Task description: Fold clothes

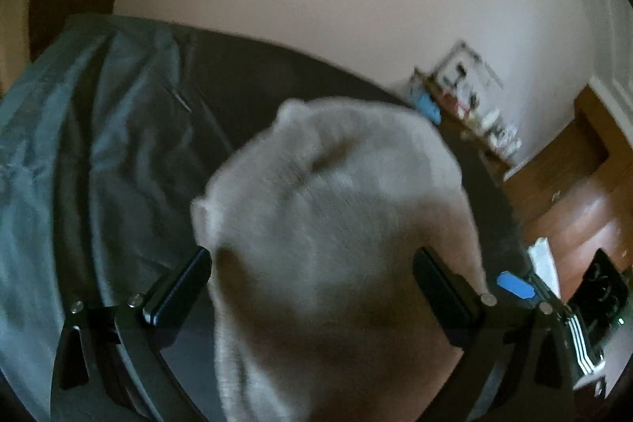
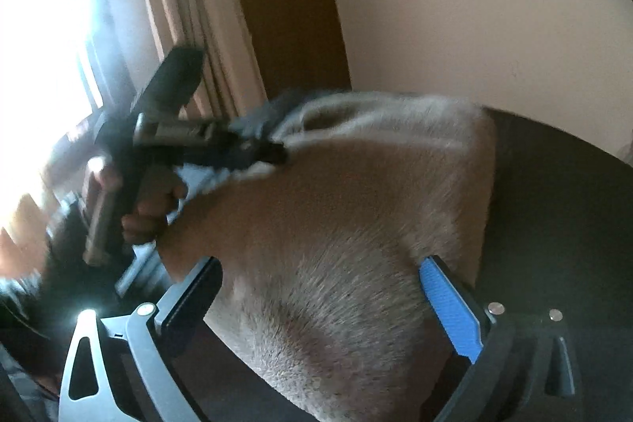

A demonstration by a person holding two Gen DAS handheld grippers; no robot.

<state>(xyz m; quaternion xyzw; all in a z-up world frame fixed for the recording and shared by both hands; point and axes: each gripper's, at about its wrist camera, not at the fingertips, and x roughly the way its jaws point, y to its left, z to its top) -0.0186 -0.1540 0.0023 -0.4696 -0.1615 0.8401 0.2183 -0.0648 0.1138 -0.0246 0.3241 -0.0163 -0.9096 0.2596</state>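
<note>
A beige fleecy garment (image 1: 336, 204) bulges up between the two spread fingers of my left gripper (image 1: 312, 263), which is open, and the cloth covers the gap. In the right wrist view the same garment (image 2: 356, 204) lies between the wide-apart fingers of my right gripper (image 2: 320, 267), also open, over a dark surface (image 2: 554, 204). The left gripper (image 2: 273, 153) shows there from the side, held by a hand (image 2: 150, 208), with its tips at the garment's upper left edge. A blue pad of the right gripper (image 1: 514, 283) shows at the left view's lower right. Both views are blurred.
A blue-grey cloth (image 1: 79, 145) lies spread on the dark surface (image 1: 277, 74) at the left. Small clutter (image 1: 467, 97) stands by the wall, above a wooden floor (image 1: 573, 192). A bright window (image 2: 39, 26) and a curtain (image 2: 190, 6) are at the left.
</note>
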